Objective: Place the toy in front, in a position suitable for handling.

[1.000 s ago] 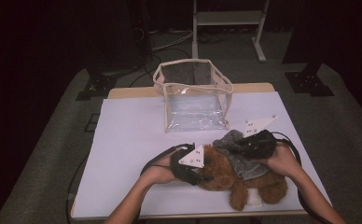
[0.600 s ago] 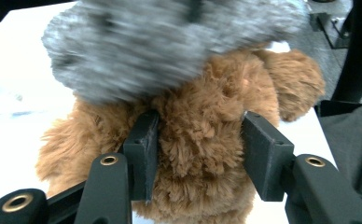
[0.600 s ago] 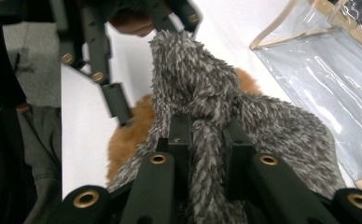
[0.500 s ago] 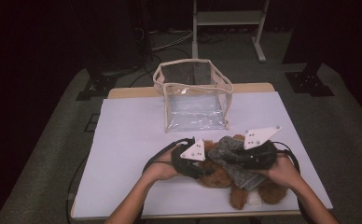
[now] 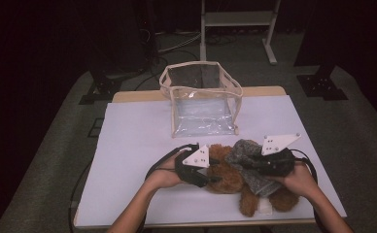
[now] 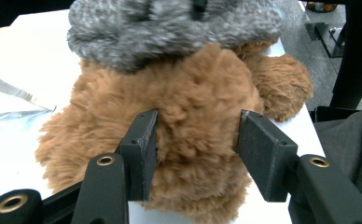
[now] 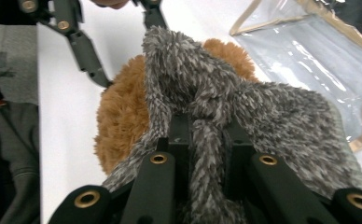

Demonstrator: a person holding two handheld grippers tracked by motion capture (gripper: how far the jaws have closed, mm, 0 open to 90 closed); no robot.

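— Where did things stand, biggest first?

— The white table (image 5: 138,145) carried a clear plastic bag with tan trim (image 5: 203,99) standing open at its far middle. Near me, right of centre, a brown teddy bear (image 5: 225,177) lay on the tabletop with a grey knitted garment (image 5: 247,155) over it. I judged I was partway through dressing or undressing the bear; which, I couldn't tell.

— And your grippers?

— My left gripper (image 6: 195,140) had its jaws spread wide on either side of the bear's brown body, pads against the fur but not squeezing it much. My right gripper (image 7: 206,140) had its jaws drawn in narrow, pinching a fold of the grey knit between them, just above the bear.

— What did the next move call for?

— As I read it, firming up the left hold so the bear stayed put, then drawing the knit along the body with the right, slowly, since the loose yarn looked likely to snag on the fur.
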